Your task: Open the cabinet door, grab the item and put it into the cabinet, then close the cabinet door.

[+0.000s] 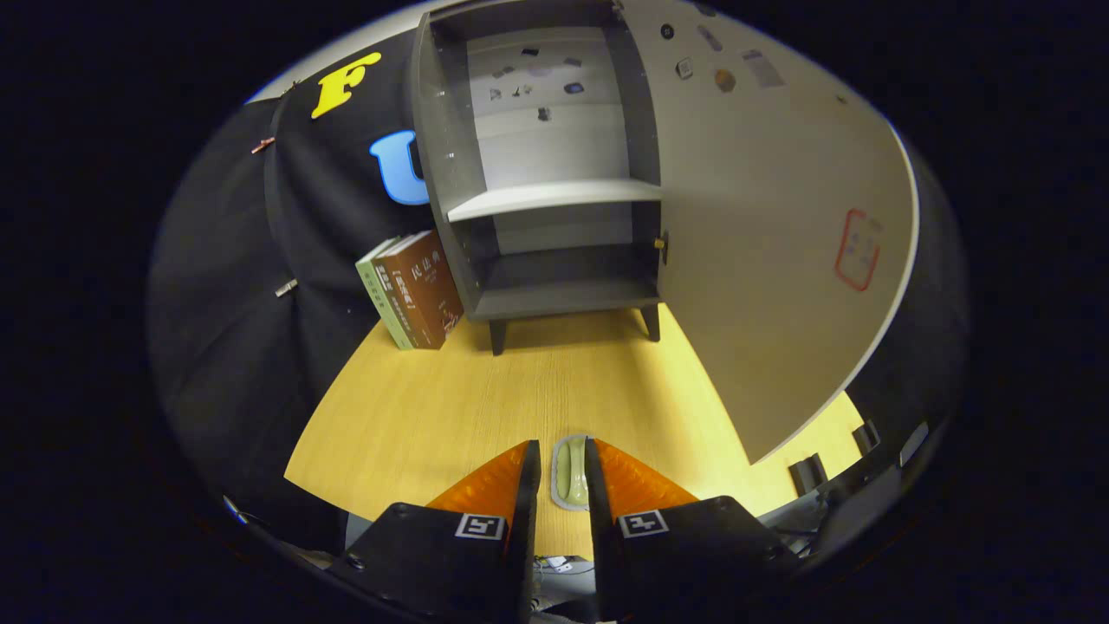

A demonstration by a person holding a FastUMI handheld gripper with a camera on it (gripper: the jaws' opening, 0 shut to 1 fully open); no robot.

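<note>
The grey cabinet [554, 295] stands at the far side of the wooden table [433, 407], with two bare shelves inside. Its pale door [762, 260] is swung wide open to the right and reaches back toward me. A small pale-green item with a grey rim [571, 472] sits between my fingers, its far end poking just past the fingertips. My gripper [563, 451] is shut on it, with a finger pressed against each side. It is low over the near part of the table, well short of the cabinet.
Two books [416, 290], one green and one brown, lean against the cabinet's left side. Bare tabletop lies between my fingers and the cabinet's legs. The open door's edge overhangs the table on the right. Black cloth walls off the left.
</note>
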